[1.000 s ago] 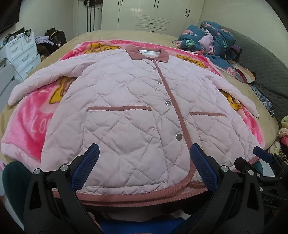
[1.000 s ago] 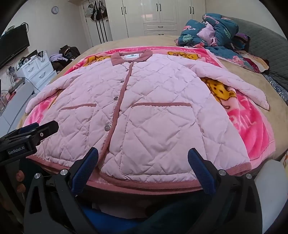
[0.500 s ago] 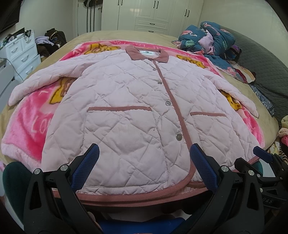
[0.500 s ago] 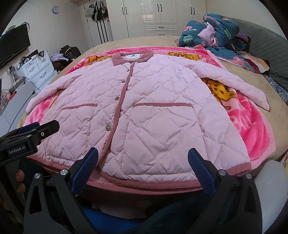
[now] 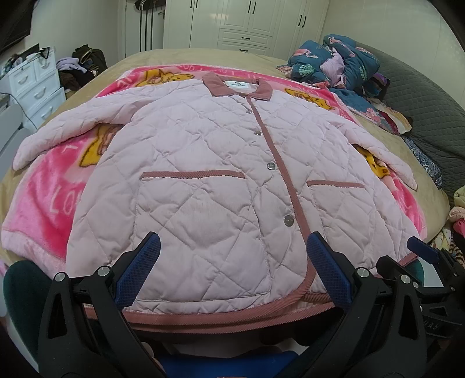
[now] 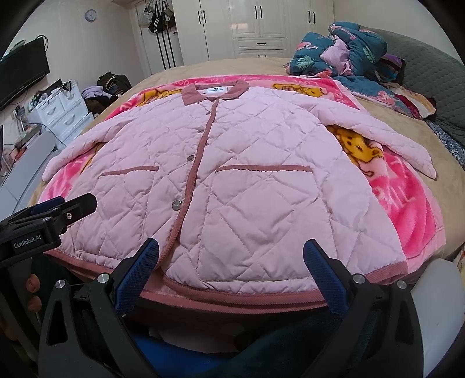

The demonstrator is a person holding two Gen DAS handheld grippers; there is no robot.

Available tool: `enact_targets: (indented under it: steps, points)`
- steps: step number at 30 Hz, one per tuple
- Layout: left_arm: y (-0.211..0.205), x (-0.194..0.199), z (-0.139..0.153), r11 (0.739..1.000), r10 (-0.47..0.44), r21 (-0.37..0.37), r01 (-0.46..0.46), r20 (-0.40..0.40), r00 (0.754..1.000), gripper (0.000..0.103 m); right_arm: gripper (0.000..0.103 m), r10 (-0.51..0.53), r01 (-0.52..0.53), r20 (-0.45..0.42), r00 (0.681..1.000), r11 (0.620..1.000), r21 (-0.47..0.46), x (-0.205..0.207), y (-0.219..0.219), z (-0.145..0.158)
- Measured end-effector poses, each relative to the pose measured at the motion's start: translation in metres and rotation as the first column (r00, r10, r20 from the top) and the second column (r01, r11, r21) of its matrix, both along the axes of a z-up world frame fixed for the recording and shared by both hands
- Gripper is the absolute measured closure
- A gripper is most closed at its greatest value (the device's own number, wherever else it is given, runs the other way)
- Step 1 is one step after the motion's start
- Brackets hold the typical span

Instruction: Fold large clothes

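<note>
- Pale pink quilted jacket with dusty-rose corduroy collar and trim (image 5: pixel 209 186) (image 6: pixel 247 180) lies front-up, spread flat on a bright pink fleece blanket printed with yellow cartoon bears (image 5: pixel 52 200) (image 6: pixel 407 200).
- Blanket sits on a tan bedspread (image 5: pixel 180 56) (image 6: pixel 232 67).
- Jacket is buttoned shut; 4 metal snaps visible along the placket, the lowest snap (image 5: pixel 288 220) (image 6: pixel 176 205) near the hem.
- 2 patch pockets with rose-trimmed tops, 1 on each side of the placket.
- Both sleeves angled out and down from the shoulders, cuffs resting on the blanket edges.
- Hem runs along the near edge of the bed, closest to both tools.
- Left gripper (image 5: pixel 232 270): blue-padded fingers spread wide, nothing between them, poised just above the hem over the pocket on the left of its view.
- Right gripper (image 6: pixel 231 273): fingers likewise wide apart and empty, near the hem over the pocket on the right of its view.
- Each tool shows at the edge of the other's view; they sit side by side, apart.
- Fingertips of a hand (image 6: pixel 32 293) show under the left tool's body in the right wrist view.
- Heap of dark teal flamingo-print bedding (image 5: pixel 337 64) (image 6: pixel 345 49) at the far right of the bed, clear of the jacket.
- White wardrobe doors (image 5: pixel 247 20) (image 6: pixel 255 23) behind the bed; white drawer unit (image 5: pixel 35 84) (image 6: pixel 61 110) at left.
</note>
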State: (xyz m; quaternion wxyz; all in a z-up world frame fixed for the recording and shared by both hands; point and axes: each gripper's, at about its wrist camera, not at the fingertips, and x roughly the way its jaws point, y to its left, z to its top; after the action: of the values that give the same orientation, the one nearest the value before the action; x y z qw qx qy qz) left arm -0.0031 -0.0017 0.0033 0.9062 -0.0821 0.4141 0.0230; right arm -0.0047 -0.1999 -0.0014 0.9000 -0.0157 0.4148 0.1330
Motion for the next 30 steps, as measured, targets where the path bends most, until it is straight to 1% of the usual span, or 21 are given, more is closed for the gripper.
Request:
enact_targets:
  steps: [17, 25, 30]
  points:
    - [0.005, 0.003, -0.003, 1.0, 0.004, -0.003, -0.004, -0.008, 1.0, 0.008, 0.004, -0.005, 0.005, 0.001, 1.0, 1.0, 0.006, 0.001, 0.001, 0.0]
    - [0.009, 0.016, -0.003, 1.0, -0.011, -0.013, 0.011, -0.015, 1.0, 0.008, 0.004, -0.019, 0.019, 0.001, 1.0, 1.0, 0.013, 0.018, -0.003, 0.003]
    - [0.012, 0.028, 0.0, 1.0, -0.004, -0.003, 0.004, -0.011, 1.0, 0.008, 0.004, -0.015, 0.015, 0.01, 1.0, 1.0, 0.016, 0.032, -0.003, 0.009]
